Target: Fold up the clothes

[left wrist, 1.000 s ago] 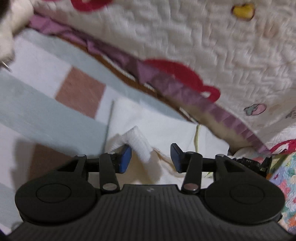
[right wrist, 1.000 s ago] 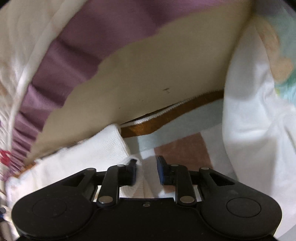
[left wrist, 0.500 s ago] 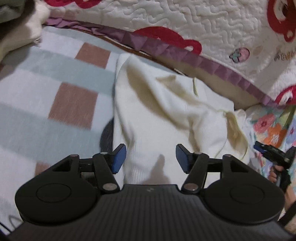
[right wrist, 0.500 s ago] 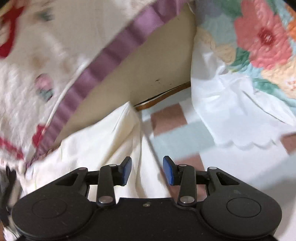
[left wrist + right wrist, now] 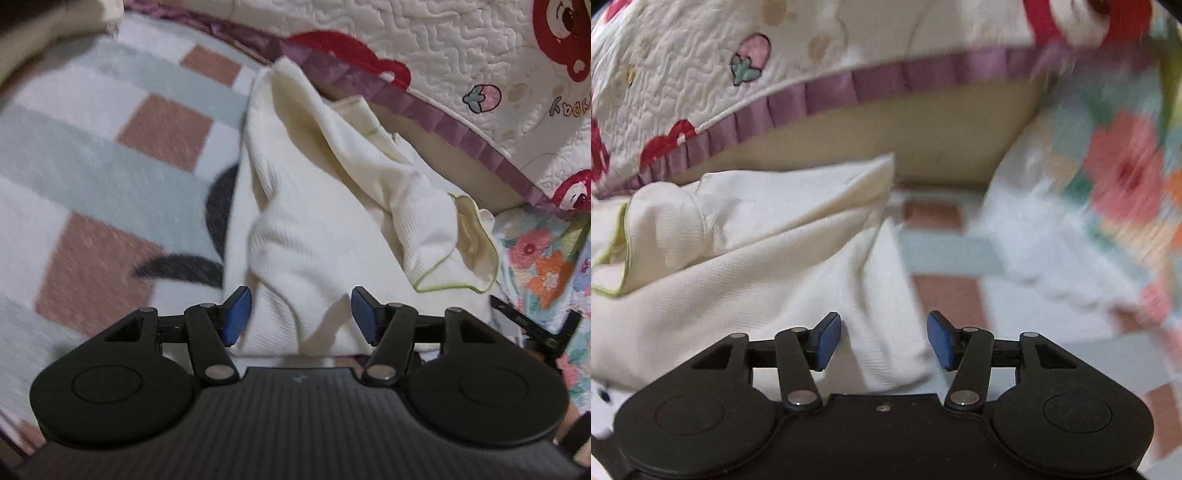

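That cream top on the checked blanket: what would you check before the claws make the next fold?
1. Left claw free of cloth: ok, jaws apart, nothing pinched.
2. Right claw free of cloth: ok, its jaws are opening and the pads press on nothing.
3. Cream top lying flat: not ok, it is bunched with raised folds.
4. Green-trimmed edge visible to grab: ok.
5. Top fully on the checked blanket: cannot tell, its far end runs up to the purple frill.
6. Sharp view from the right wrist: not ok, blurred.
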`<state>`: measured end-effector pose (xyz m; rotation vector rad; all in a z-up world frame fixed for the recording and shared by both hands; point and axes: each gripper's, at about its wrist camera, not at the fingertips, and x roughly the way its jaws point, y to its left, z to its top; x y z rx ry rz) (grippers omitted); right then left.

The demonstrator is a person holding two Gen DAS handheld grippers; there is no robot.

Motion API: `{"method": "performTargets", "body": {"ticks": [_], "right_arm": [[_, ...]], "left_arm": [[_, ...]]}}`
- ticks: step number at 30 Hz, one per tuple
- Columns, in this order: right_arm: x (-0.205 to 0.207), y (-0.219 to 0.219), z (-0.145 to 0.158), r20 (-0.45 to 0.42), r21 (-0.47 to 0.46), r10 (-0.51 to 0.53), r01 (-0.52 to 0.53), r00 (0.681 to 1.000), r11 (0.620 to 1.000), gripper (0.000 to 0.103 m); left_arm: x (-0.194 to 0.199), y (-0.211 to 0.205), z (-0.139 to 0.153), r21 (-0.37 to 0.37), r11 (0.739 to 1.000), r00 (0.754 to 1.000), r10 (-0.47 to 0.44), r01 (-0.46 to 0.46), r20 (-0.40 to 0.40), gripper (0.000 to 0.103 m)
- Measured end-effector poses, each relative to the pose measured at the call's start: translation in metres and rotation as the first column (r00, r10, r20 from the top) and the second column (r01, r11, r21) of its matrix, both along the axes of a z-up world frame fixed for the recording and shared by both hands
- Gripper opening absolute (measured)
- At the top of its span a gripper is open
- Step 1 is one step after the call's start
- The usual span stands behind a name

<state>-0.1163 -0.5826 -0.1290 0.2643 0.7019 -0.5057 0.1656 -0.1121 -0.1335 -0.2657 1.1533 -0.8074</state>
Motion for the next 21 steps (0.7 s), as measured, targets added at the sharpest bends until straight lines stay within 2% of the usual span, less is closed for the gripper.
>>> {"method": "performTargets", "body": {"ticks": [1,2,3,6,9,11,12,13,14,15,17,20,21], "right_arm": [[0.003,-0.002,-0.003,0.001,0.051,0.007,-0.007,1.000,0.999,0.050],[0.010,0.001,-0.005,-0.032,0.049,0.021,-0.019,0.999,0.999,0.008],[0.020,0.015,-0.002,-0.111,-0.053,0.014,-0.020,0.994,0.998,0.006],[0.026,0.041,0.011,-0.169,-0.268,-0.044,-0.003,0.985,0.963,0.004],[0.018,0.020,-0.005,-0.223,-0.248,-0.181,0.124,0.958,0.961,0.000],[0.002,0.005,-0.011,-0.218,-0.229,-0.272,0.222,0.937,0.948,0.001],[-0.012,-0.002,-0.008,-0.157,-0.136,-0.305,0.286,0.939,0.949,0.002],[-0.027,-0.010,-0.006,-0.098,-0.038,-0.342,0.340,0.934,0.940,0.009],[-0.047,-0.014,-0.003,-0.010,0.091,-0.375,0.375,0.927,0.923,0.012],[-0.059,-0.015,-0.003,0.035,0.174,-0.394,0.382,0.919,0.908,0.016],[-0.083,-0.015,-0.009,0.108,0.353,-0.422,0.362,0.900,0.863,0.048],[-0.099,-0.005,-0.020,0.193,0.497,-0.471,0.328,0.861,0.803,0.050],[-0.099,-0.003,-0.023,0.211,0.533,-0.479,0.310,0.852,0.787,0.050]], "left_arm": [[-0.002,-0.002,-0.001,0.002,1.000,1.000,-0.006,0.006,-0.003,0.057],[-0.004,-0.004,-0.002,0.006,1.000,1.000,-0.012,0.012,-0.005,0.057],[-0.005,-0.006,-0.003,0.020,1.000,1.000,-0.015,0.015,0.000,0.057],[-0.010,-0.010,-0.001,0.078,0.996,0.999,-0.035,0.034,0.015,0.056],[-0.011,-0.007,-0.001,0.093,0.996,1.000,0.012,-0.009,-0.027,0.057],[-0.012,-0.002,-0.001,0.087,0.994,0.995,0.074,-0.067,-0.070,0.057],[-0.013,0.000,0.000,0.083,0.993,0.992,0.094,-0.087,-0.083,0.057],[-0.016,0.003,0.001,0.076,0.991,0.989,0.117,-0.110,-0.096,0.058],[-0.018,0.007,0.002,0.066,0.989,0.984,0.139,-0.132,-0.114,0.058],[-0.020,0.010,0.002,0.054,0.987,0.978,0.157,-0.151,-0.136,0.058],[-0.022,0.016,0.000,0.008,0.981,0.959,0.191,-0.194,-0.209,0.060],[-0.026,0.026,-0.015,-0.116,0.951,0.882,0.214,-0.286,-0.420,0.061],[-0.029,0.025,-0.019,-0.138,0.942,0.862,0.213,-0.307,-0.461,0.061]]}}
